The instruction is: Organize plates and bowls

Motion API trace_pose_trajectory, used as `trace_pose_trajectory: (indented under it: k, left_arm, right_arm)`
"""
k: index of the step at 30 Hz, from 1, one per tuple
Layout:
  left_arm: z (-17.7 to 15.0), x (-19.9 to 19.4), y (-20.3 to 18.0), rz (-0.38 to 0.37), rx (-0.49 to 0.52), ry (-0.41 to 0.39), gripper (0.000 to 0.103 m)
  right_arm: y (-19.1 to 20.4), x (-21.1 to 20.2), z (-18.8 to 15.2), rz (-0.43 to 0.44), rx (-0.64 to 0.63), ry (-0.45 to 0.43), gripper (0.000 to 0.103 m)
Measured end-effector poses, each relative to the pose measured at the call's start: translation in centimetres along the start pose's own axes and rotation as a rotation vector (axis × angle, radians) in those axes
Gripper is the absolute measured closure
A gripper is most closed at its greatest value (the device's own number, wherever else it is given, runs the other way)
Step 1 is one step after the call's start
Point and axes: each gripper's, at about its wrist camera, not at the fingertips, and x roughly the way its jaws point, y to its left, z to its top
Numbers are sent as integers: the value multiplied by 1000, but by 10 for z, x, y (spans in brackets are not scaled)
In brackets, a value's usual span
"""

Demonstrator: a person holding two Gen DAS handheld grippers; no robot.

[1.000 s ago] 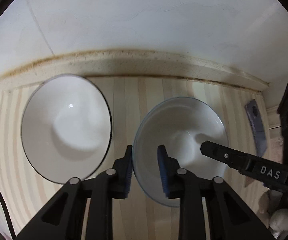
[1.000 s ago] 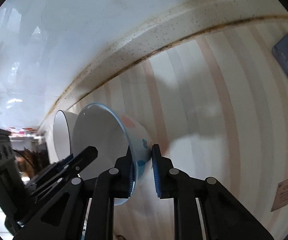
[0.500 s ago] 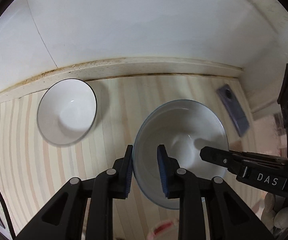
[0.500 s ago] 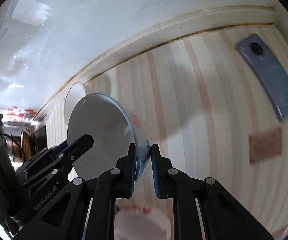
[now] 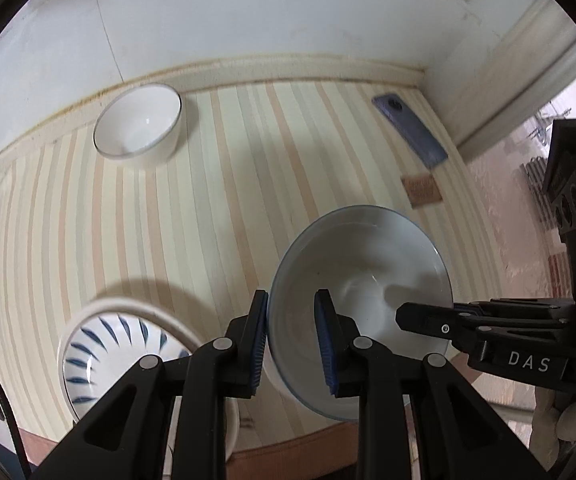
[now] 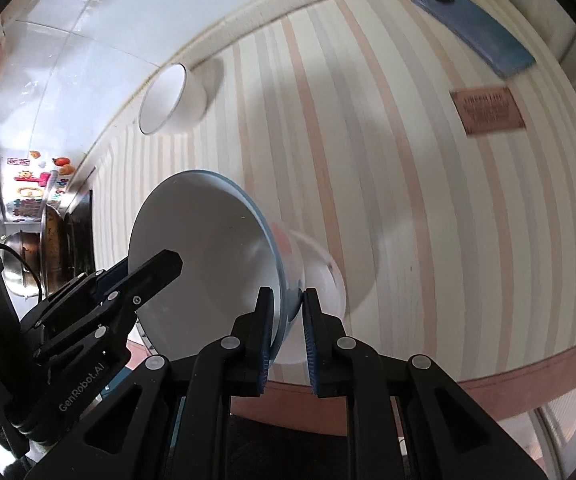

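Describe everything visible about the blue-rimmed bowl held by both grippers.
The blue-rimmed bowl looks like glossy ceramic, white and empty inside, with a thin pale-blue rim and faint coloured marks on its outer wall. It is held tilted above the striped tabletop. The left gripper pinches its near rim, one finger inside and one outside; the right gripper clamps the rim elsewhere.

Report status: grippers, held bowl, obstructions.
Left gripper and right gripper both clamped on blue-rimmed bowl, opposite rims, held above the table. Blue-patterned bowl sits below left. White bowl by wall, apart. Nothing blocking.
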Motion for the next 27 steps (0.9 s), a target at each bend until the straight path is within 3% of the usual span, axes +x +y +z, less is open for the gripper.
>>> trace_pose_trajectory:
  k: [9, 27]
  left_arm:
    - [-19, 21, -1, 33, 18, 63, 82]
    - [-27, 49, -3, 80, 43, 136, 82]
  right_arm:
    - [-10, 34, -13, -28, 8, 56, 87]
    - [0, 59, 0, -79, -41, 148, 83]
